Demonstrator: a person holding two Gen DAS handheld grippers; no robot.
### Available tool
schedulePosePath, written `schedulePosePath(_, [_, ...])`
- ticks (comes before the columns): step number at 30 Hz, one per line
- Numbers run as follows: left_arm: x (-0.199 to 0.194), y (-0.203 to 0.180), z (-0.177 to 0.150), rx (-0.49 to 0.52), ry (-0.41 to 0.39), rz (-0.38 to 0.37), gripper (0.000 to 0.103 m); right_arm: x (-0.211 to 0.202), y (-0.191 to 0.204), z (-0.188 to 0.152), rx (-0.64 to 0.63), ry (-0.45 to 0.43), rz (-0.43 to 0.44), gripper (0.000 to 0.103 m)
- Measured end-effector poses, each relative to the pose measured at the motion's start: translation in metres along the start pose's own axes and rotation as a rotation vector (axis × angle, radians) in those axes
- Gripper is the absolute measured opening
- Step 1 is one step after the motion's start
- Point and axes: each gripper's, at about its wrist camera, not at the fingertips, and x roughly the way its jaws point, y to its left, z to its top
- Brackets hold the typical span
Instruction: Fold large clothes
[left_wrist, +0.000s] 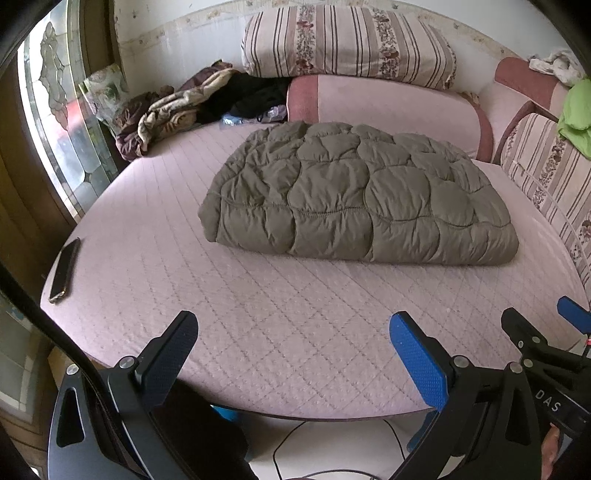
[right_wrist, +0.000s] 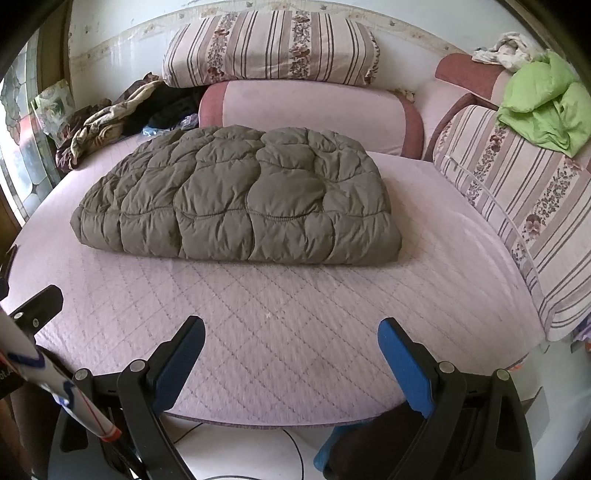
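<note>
Hovering over the near edge of the pink quilted bed (left_wrist: 280, 332), my left gripper (left_wrist: 293, 332) and right gripper (right_wrist: 291, 338) both stand spread wide, gripping nothing and touching nothing, each low in the centre of its own view. The olive padded coat (right_wrist: 236, 195) lies mid-frame in both views, already doubled into a thick bundle, well apart from my fingertips, with its rounded fold edge toward me.

The bundle looks about finished, to my judgement (any tidying would be small). The risk from here: slick, puffy fabric tends to spring back, so a pinch taking only the top layer could peel the fold open, and a push from one side could slide the whole bundle across the cover.

Farther out, a phone (left_wrist: 64, 271) sits at the bed's left edge in the left view, close enough to be knocked off by a sweeping arm. Striped cushions (right_wrist: 269, 48) line the top of the frame; a green garment (right_wrist: 543, 103) is heaped at upper right.
</note>
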Motion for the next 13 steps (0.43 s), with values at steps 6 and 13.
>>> schedulePosePath(6, [0.018,0.006,0.010,-0.014,0.002,0.022,0.103,0.011,0.001,0.005,0.001,0.010,-0.010,0.097])
schedulePosePath(13, [0.032,0.019,0.015,-0.046,0.037,0.019,0.103,0.021,0.004,0.007,-0.003,0.026,-0.020,0.097])
